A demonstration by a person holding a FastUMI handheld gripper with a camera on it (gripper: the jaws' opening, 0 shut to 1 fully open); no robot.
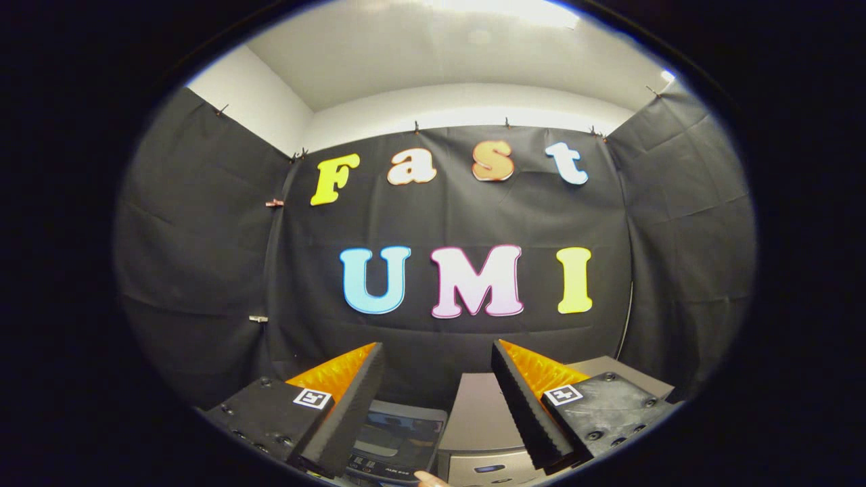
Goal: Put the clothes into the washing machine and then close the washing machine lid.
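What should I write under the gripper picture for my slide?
Open gripper held up, nothing between its fingers, small appliances low beyond them.

The light comes from a bright lamp on the ceiling [500,10] at twelve o'clock, and it glares white there. The cloth walls [203,270] look dark and dull, with soft folds. The middle is sharp. Near the rim, straight lines bend and curve. Down at six o'clock it is dim, and the gripper [438,406], its fingers [345,412] spread apart, looks a bit blurry.
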